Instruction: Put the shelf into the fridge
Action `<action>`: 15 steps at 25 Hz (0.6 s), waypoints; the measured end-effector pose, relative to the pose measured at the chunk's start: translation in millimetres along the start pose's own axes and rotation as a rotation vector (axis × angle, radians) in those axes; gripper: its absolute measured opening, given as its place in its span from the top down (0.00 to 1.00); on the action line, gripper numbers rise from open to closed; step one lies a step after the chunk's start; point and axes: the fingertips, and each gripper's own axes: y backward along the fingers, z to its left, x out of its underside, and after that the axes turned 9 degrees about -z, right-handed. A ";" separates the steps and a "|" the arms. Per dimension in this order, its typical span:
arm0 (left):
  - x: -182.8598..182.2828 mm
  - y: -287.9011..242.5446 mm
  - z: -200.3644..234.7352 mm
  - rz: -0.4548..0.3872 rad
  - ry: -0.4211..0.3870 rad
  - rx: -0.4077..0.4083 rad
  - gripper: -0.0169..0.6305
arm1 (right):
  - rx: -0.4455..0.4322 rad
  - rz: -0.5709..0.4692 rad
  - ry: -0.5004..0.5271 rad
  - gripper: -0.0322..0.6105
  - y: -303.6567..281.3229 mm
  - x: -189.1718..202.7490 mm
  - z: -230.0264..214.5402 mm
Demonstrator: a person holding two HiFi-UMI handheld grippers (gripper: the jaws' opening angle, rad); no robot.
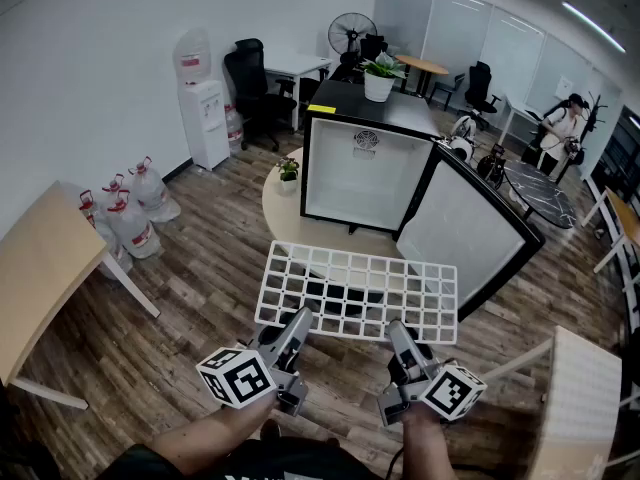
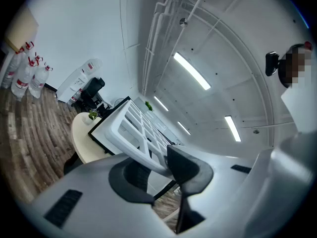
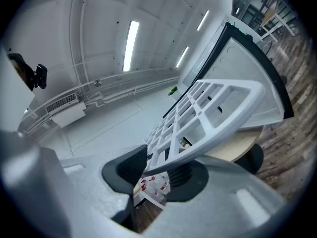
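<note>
I hold a white grid shelf [image 1: 360, 288] level in the air by its near edge. My left gripper [image 1: 298, 320] is shut on the left part of that edge and my right gripper [image 1: 398, 333] on the right part. Beyond it a small black fridge [image 1: 365, 168] stands on a round table [image 1: 283, 211], its white inside bare and its door [image 1: 465, 228] swung open to the right. In the left gripper view the shelf rim [image 2: 131, 128] sits between the pads of the left gripper [image 2: 156, 165]. The right gripper view shows the shelf [image 3: 213, 108] pinched in the right gripper [image 3: 161, 165].
Water bottles [image 1: 125, 213] and a dispenser [image 1: 205, 118] stand by the left wall. A wooden table [image 1: 45, 278] is at the near left, a white one [image 1: 585, 398] at the near right. A small plant [image 1: 288, 170] sits beside the fridge. A person [image 1: 560, 128] stands far right.
</note>
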 end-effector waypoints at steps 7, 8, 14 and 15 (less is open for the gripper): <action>-2.9 -2.8 2.1 0.001 -0.002 0.013 0.82 | -0.003 -0.011 0.003 0.78 -4.1 -0.5 1.7; -2.6 -3.5 3.0 0.004 -0.001 0.013 0.82 | 0.002 -0.010 0.004 0.78 -4.1 -0.1 0.4; -5.5 -6.1 5.2 0.020 0.002 0.035 0.82 | 0.018 -0.027 -0.001 0.78 -4.9 1.3 0.2; -6.1 -7.3 5.3 0.024 0.003 0.039 0.82 | 0.025 -0.029 -0.005 0.78 -5.2 0.8 -0.4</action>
